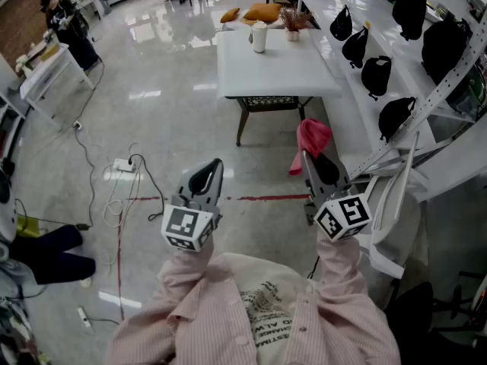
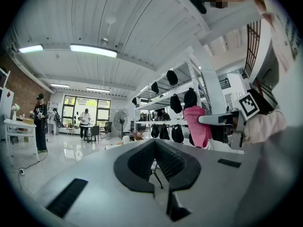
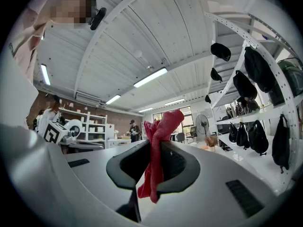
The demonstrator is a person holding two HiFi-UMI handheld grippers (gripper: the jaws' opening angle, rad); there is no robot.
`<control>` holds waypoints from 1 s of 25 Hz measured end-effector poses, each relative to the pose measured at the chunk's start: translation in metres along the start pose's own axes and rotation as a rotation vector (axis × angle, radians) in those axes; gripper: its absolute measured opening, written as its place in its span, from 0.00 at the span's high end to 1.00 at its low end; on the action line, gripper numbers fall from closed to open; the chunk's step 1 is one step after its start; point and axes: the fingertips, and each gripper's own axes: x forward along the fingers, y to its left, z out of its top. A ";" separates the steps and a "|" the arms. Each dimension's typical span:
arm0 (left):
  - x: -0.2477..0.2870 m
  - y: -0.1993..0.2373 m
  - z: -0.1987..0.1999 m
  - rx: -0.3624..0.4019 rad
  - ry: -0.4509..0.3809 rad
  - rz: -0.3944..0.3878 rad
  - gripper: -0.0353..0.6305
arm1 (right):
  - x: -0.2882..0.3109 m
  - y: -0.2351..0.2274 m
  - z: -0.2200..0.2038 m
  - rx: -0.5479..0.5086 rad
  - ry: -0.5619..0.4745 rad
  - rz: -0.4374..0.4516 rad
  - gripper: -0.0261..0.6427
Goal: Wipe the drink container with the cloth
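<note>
Person stands on the glossy floor, well apart from the white rectangular counter (image 1: 278, 78). The white lidded drink container (image 1: 259, 36) sits near the counter's far edge, beside a small dried plant (image 1: 292, 21). Right gripper (image 1: 307, 157): fingers clamped on a crumpled pink-red cloth (image 1: 313, 138), which hangs down from them. Left gripper (image 1: 216, 167): fingers pressed together, nothing between them. The cloth is in hand; the approach and all the wiping appear yet to come.
</note>
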 end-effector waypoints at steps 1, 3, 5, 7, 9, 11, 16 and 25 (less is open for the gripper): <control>0.001 -0.001 0.000 0.000 -0.001 -0.001 0.94 | 0.000 -0.001 0.000 0.004 0.000 0.001 0.89; 0.002 -0.005 0.001 0.000 0.000 -0.004 0.94 | -0.001 -0.003 0.000 0.010 -0.001 0.001 0.89; 0.004 -0.009 0.001 0.003 0.001 -0.010 0.94 | -0.003 -0.006 0.000 0.014 0.000 0.000 0.89; 0.005 -0.012 0.001 0.010 0.002 -0.015 0.94 | -0.005 -0.010 0.000 0.016 -0.001 -0.004 0.89; 0.007 -0.015 0.000 0.014 0.003 -0.016 0.94 | -0.007 -0.014 0.000 0.021 -0.005 -0.012 0.89; 0.007 -0.017 -0.002 0.015 0.009 -0.013 0.94 | -0.011 -0.017 -0.001 0.027 -0.006 -0.020 0.89; 0.005 -0.023 -0.003 0.015 -0.005 -0.017 0.94 | -0.020 -0.020 -0.004 0.022 0.004 -0.026 0.89; 0.013 -0.019 0.002 -0.023 -0.036 -0.028 0.80 | -0.022 -0.029 -0.010 0.050 -0.006 -0.028 0.89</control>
